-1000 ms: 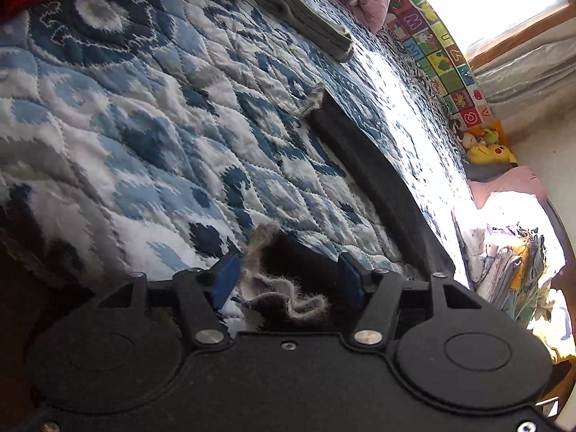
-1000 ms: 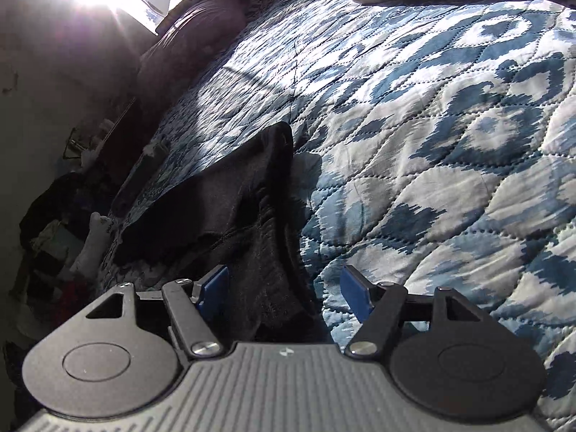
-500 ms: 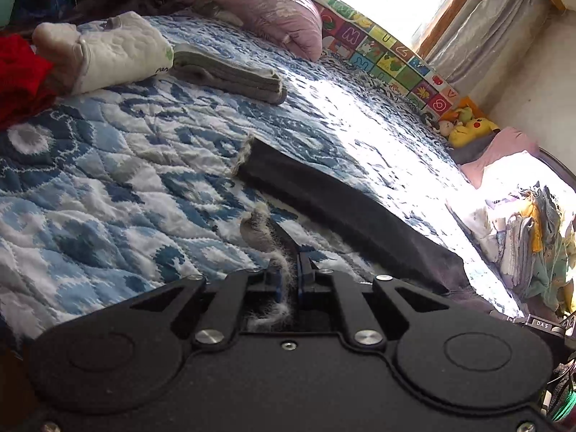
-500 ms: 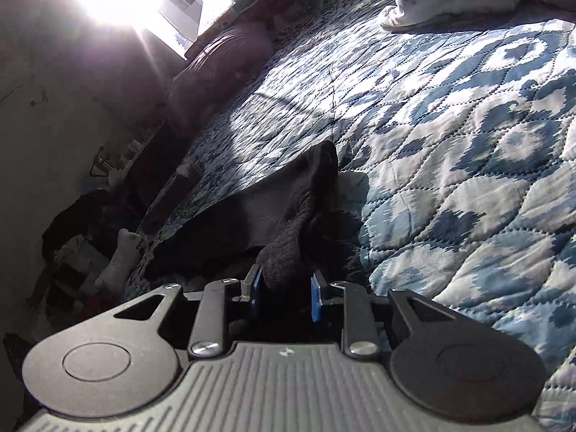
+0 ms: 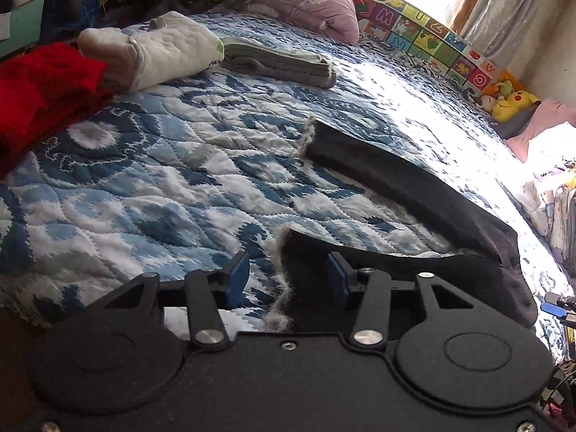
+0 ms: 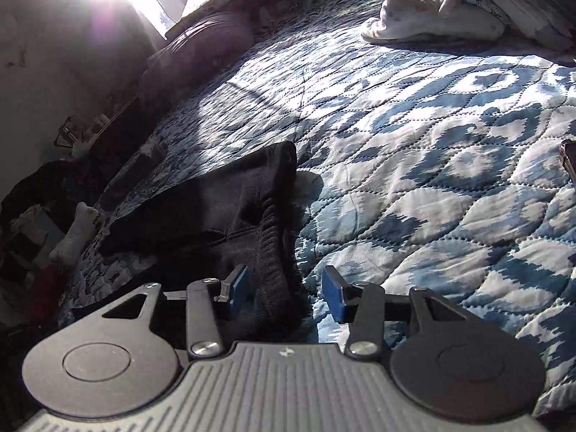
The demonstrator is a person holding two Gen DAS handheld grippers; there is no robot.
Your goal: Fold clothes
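Note:
Black trousers [image 5: 403, 180] with fuzzy grey lining lie flat on the blue-and-white quilt [image 5: 162, 180]. In the left wrist view both leg ends show; the nearer cuff [image 5: 288, 270] rests between the blue pads of my left gripper [image 5: 288, 275], which is open and not clamping it. In the right wrist view the trousers' ribbed waistband [image 6: 273, 237] runs toward my right gripper [image 6: 286, 288], also open, with the cloth lying loose against its left pad [image 6: 239, 286].
A red knit [image 5: 39, 90], a folded white quilted garment [image 5: 158, 50] and a folded grey garment [image 5: 280, 63] sit at the quilt's far side. A pink pillow [image 5: 298, 0] and plush toys [image 5: 507, 99] lie beyond. White bundle [image 6: 428, 12] at far right.
Half a second ago both grippers were shut on the trousers; both have since opened and the cloth lies on the quilt. The trousers look spread flatter.

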